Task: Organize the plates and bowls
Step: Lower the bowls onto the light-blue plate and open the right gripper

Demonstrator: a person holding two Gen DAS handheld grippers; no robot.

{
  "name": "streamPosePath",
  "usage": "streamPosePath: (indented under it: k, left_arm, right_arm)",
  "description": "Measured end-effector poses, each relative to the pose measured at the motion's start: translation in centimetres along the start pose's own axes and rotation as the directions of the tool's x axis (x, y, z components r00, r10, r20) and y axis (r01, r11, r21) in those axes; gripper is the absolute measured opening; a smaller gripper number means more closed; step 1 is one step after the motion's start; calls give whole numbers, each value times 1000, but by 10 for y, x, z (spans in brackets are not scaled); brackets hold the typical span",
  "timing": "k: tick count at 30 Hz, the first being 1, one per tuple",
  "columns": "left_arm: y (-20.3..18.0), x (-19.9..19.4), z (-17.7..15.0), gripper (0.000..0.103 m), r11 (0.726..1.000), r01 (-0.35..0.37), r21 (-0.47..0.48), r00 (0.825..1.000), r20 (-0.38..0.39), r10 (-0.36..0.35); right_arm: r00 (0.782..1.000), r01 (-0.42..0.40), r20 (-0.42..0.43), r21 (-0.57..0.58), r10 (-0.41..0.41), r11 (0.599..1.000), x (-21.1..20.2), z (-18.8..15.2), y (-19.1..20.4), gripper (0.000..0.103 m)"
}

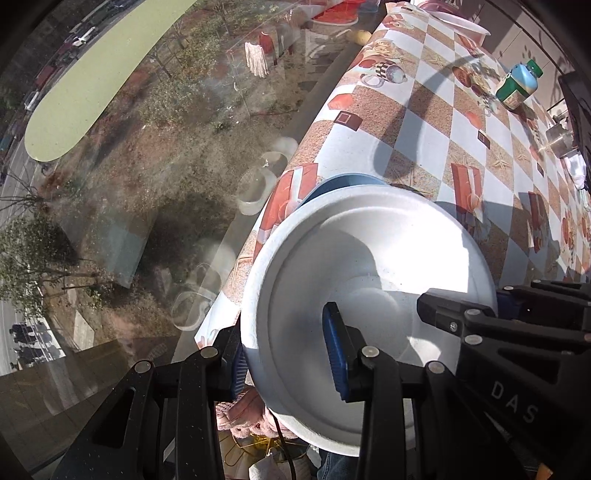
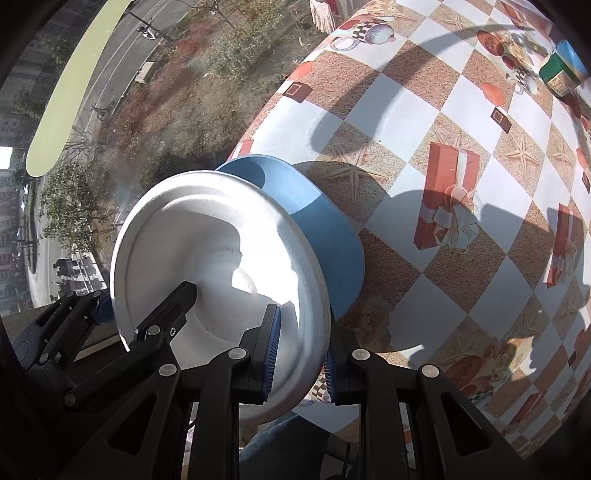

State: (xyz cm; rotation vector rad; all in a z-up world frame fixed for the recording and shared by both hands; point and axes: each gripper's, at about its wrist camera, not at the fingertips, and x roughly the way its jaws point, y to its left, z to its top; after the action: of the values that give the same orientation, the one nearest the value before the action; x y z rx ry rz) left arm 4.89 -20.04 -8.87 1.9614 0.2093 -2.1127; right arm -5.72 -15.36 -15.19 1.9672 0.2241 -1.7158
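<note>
A white foam bowl [image 1: 369, 258] is held between both grippers above the near edge of the table. My left gripper [image 1: 288, 354] is shut on its rim, one blue pad [image 1: 334, 347] inside the bowl, the other outside. My right gripper [image 2: 301, 349] is shut on the opposite rim of the white bowl [image 2: 207, 236], with one blue pad [image 2: 271, 347] inside. A blue bowl [image 2: 321, 229] sits on the table right behind the white one; only its rim shows in the left wrist view [image 1: 343, 182].
The checkered tablecloth [image 1: 424, 122] runs along a window [image 1: 147, 147]. A green-capped bottle [image 1: 517, 85] lies on the far right, also in the right wrist view [image 2: 563, 70]. A white dish [image 1: 461, 22] sits at the far end, a metal cup [image 1: 559, 140] at the right.
</note>
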Motion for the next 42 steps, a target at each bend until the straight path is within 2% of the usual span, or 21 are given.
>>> streamPosePath:
  k: [7,13,16,18,21,22,23,24,25,27,28,31,32,35,36,39,42]
  left_arm:
    - [3,2,9,39,999,-3,-41,1000,16,3]
    - [-3,8,11,39,1000,-18,-22,1000,20,18]
    - [-4,10,4,45,999,-45,-2,999,24,45]
    - [-4,11,2,63,997,-71,5,997,19,71]
    - [5,11,-1,68,996,-85,-19,996,13,86]
    - [8,10,-2,70,996,-81,-33,997,9,82]
    - [12,10,-3,77,996,-76,-45,997,9,77]
    - [15,8,-4,82,996,-70,-54,997,13,71]
    - [16,7,-6,82,996,-69,-57,997,16,70]
    - [16,6,-7,83,995,-85,-46,996,16,86]
    - [16,6,-8,84,995,-94,-38,995,19,95]
    - [9,4,-13,95,994,-104,-16,994,33,105]
    - [8,3,-13,103,995,-102,-13,994,34,103]
    - [4,1,-13,103,997,-78,-9,996,31,78]
    - [3,1,-12,103,998,-67,-5,997,26,67]
    - [0,1,-9,103,999,-41,16,999,10,41]
    - [-4,-5,-10,103,998,-47,37,999,24,46]
  right_arm:
    - [1000,6,5,14,-6,1000,5,3,9,24]
    - [999,0,34,7,-1,1000,4,4,11,24]
    - [999,20,26,13,-21,1000,11,1,10,24]
    - [999,29,15,21,-29,999,15,-3,8,24]
    - [999,37,2,27,-37,999,20,-7,7,26]
    - [999,48,1,30,-48,998,20,-8,6,34]
    - [999,37,9,39,-37,999,19,-10,3,37]
    - [999,46,13,50,-47,998,17,-12,1,54]
    - [998,64,26,65,-65,996,14,-14,-3,72]
    - [997,47,52,85,-52,995,7,-18,-9,87]
    - [998,30,52,94,-35,995,5,-20,-10,87]
    - [998,23,57,105,-30,994,4,-24,-5,87]
    - [998,24,63,104,-30,994,3,-26,-3,87]
    - [996,19,83,99,-27,995,-4,-27,-10,88]
    - [995,21,91,97,-30,995,-7,-25,-8,103]
    - [991,29,130,84,-40,996,-12,-30,-3,103]
    - [990,41,131,76,-51,996,-13,-31,-1,103]
